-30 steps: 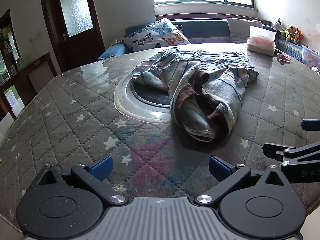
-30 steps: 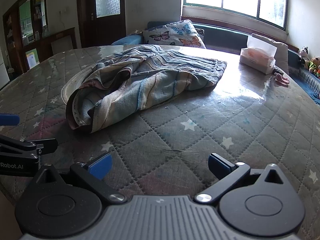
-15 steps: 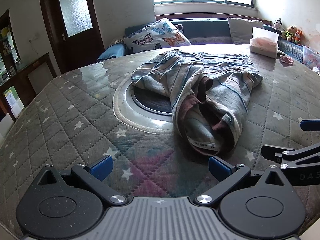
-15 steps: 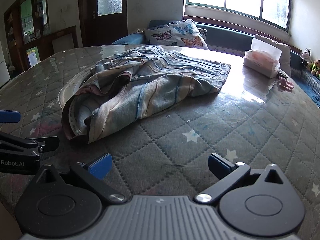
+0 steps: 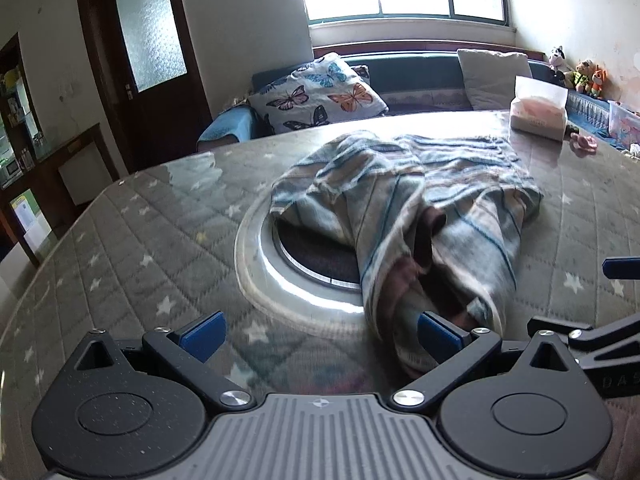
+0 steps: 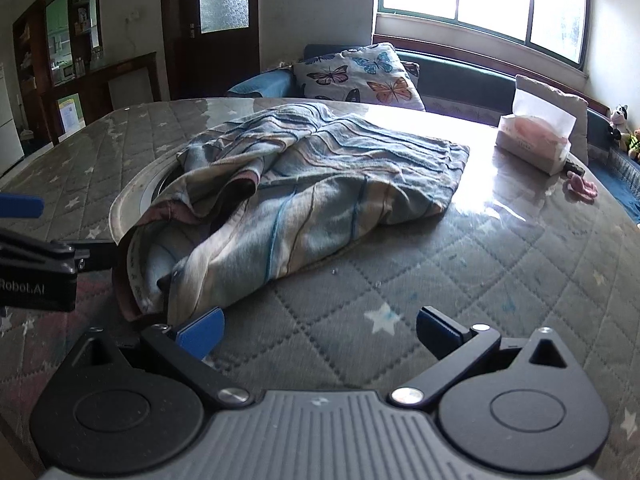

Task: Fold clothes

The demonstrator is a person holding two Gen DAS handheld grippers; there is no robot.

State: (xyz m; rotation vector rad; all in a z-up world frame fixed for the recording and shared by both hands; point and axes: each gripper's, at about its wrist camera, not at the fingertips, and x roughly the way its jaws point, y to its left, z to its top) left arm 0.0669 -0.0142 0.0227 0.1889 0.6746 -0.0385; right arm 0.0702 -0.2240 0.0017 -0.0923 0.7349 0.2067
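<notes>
Left gripper (image 5: 320, 334) is hovering with jaws wide apart, gripping nothing; its right pad is just beside the garment (image 5: 420, 216) hem. Right gripper (image 6: 318, 334) is likewise spread wide and empty, its left pad at the same hem. The striped garment is lying crumpled on the quilted table (image 6: 500, 280), partly covering the round inset (image 5: 280, 280). A tissue box (image 6: 534, 142) is sitting well apart near the far edge.

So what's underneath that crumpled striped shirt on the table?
Under the striped shirt lies a round dark disc set in a pale ring in the star-quilted table cover. The shirt covers the disc's right part, so how far it reaches there stays hidden.
</notes>
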